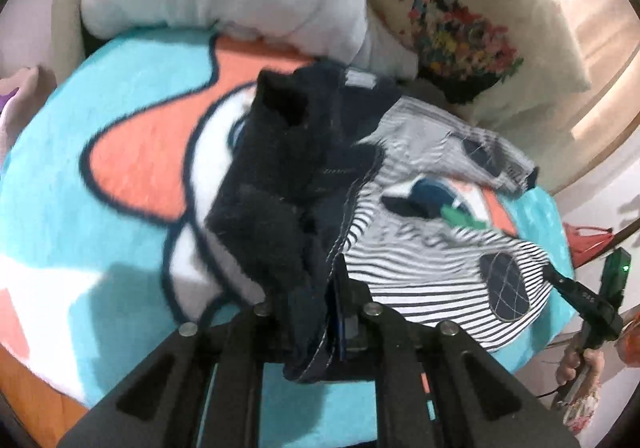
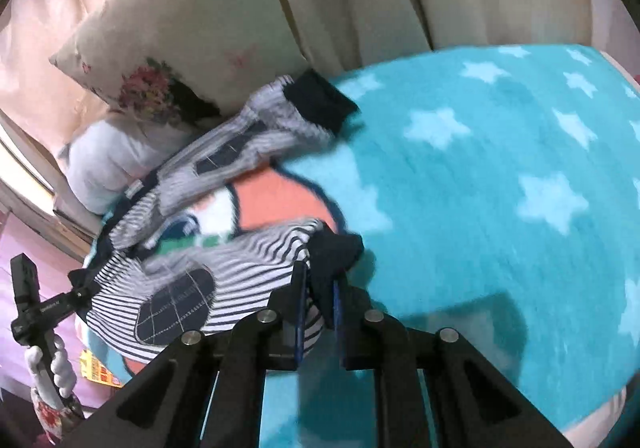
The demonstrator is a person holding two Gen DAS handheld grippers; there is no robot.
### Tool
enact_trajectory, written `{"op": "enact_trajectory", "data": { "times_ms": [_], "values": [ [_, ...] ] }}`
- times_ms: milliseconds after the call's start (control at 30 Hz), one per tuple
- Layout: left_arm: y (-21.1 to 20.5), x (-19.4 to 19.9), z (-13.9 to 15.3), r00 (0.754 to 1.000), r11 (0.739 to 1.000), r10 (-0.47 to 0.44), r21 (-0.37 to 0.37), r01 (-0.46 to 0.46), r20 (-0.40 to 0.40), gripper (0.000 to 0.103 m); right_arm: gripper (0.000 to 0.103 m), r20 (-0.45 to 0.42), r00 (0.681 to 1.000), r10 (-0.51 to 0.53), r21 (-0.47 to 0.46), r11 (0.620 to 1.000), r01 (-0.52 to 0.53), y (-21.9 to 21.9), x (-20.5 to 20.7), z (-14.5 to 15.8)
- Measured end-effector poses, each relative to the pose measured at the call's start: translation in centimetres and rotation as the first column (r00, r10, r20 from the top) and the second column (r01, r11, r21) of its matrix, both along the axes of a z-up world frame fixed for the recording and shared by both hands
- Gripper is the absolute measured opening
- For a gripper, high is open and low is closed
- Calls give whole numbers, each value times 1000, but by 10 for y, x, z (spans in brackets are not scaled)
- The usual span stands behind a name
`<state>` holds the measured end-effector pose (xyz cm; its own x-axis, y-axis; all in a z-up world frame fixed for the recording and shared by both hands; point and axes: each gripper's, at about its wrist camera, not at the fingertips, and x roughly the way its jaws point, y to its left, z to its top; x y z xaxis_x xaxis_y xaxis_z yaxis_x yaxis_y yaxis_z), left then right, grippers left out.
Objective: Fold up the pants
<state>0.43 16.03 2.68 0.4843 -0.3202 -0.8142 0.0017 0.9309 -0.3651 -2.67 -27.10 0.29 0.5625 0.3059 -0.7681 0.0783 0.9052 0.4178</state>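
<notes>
On the turquoise blanket the striped pants are lying spread. At their left, the left gripper is pinching the dark waistband. At their right, the right gripper is clamping a navy cuff.

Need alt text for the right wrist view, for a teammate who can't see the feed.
The right gripper is shut on the dark cuff of one leg of the striped pants, which lie spread on a turquoise star-print blanket. The other leg reaches toward a cream pillow; the left gripper shows at far left.
</notes>
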Motion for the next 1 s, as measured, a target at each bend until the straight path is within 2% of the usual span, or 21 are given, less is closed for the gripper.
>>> {"op": "enact_trajectory", "data": {
  "times_ms": [67,133,200,267,300,367,500,633,700,733,767,800,833,900,1000],
  "values": [
    [8,0,-9,1000,1000,12,-21,-12,-19,23,14,-5,1000,12,-17,1000,-12,-2,-3,-5],
    [16,-2,-12,1000,998,27,-52,-27,-13,30,26,3,1000,-12,-38,999,12,-7,-5,-1],
    [21,-6,-8,999,998,35,-58,-34,17,39,48,41,998,-42,-39,998,44,-16,-7,13],
    [26,-12,-3,998,999,41,-31,-39,56,44,58,82,994,-69,-49,996,73,-23,-1,28],
    [29,-14,1,995,998,58,4,-58,78,44,59,106,992,-72,-58,995,79,-25,7,37],
    [34,-19,7,990,995,76,50,-82,117,44,66,127,991,-41,-86,995,52,-23,32,48],
    [50,-25,11,982,988,129,70,-140,138,45,66,134,990,49,-223,975,-18,0,93,46],
    [59,-28,13,980,984,151,76,-162,132,45,66,120,979,162,-458,884,-90,34,146,33],
    [60,-29,17,978,984,153,73,-164,139,45,66,97,979,181,-478,871,-113,38,163,26],
    [59,-28,19,978,984,149,72,-161,145,45,61,80,980,183,-457,880,-127,36,168,22],
    [57,-28,21,978,985,144,72,-156,150,45,29,52,980,194,-370,915,-161,30,172,20],
    [55,-26,23,979,986,140,73,-152,151,46,16,37,981,190,-314,934,-169,25,171,19],
    [52,-24,24,979,987,133,71,-145,151,46,16,26,988,152,-241,960,-142,17,167,22],
    [46,-17,27,982,990,116,60,-126,150,50,15,34,992,120,-110,987,-115,3,155,34],
    [33,-6,28,985,994,82,54,-90,150,50,15,23,998,51,100,994,-53,-22,132,56]
  ]
}}
